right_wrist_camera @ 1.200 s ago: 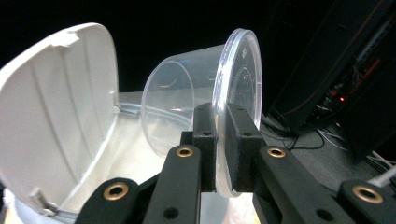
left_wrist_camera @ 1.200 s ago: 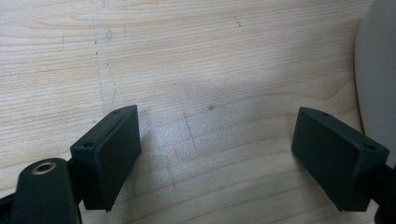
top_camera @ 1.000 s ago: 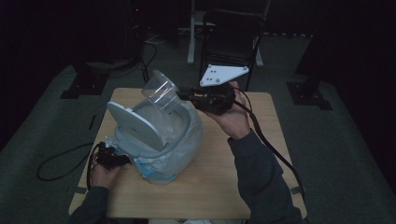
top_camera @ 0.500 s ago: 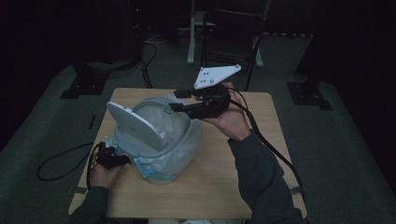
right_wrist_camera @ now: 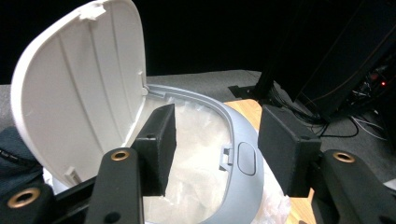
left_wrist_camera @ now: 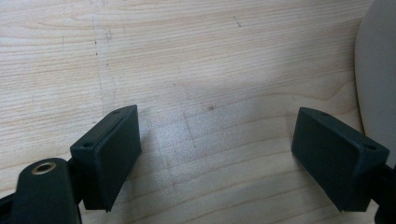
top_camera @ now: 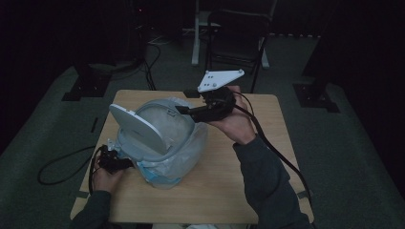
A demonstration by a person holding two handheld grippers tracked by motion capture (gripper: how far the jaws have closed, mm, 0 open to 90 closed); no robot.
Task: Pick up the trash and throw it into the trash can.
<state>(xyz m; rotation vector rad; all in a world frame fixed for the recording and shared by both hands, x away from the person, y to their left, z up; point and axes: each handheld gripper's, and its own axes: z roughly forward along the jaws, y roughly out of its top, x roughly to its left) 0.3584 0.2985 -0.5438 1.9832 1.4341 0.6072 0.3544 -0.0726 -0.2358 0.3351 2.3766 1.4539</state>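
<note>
A small grey bin [top_camera: 190,125] lined with a clear plastic bag [top_camera: 193,150] stands on the wooden table [top_camera: 224,191], its white lid [top_camera: 131,125] raised. My right gripper [top_camera: 184,110] hovers over the bin's far right rim; its jaws have just been opening and nothing is pinched between them. In the right gripper view, the right gripper [right_wrist_camera: 217,149] looks across the grey rim [right_wrist_camera: 240,140] at the bag liner [right_wrist_camera: 196,163] and the lid's underside [right_wrist_camera: 79,79]. My left gripper [top_camera: 119,163] rests low at the bin's near left, and the left gripper [left_wrist_camera: 217,154] stands open over bare wood [left_wrist_camera: 187,46].
A dark folding chair [top_camera: 239,38] stands behind the table's far edge. Cables trail from both grippers, one across the floor at left [top_camera: 57,171]. Black stand bases [top_camera: 315,95] sit on the grey carpet on either side. The bin's pale side [left_wrist_camera: 378,70] is just right of my left jaws.
One second ago my right gripper held a flap of the plastic bag up above the rim. The flap has dropped back onto the bin, the jaws have spread, and the gripper sits slightly lower and to the right.
</note>
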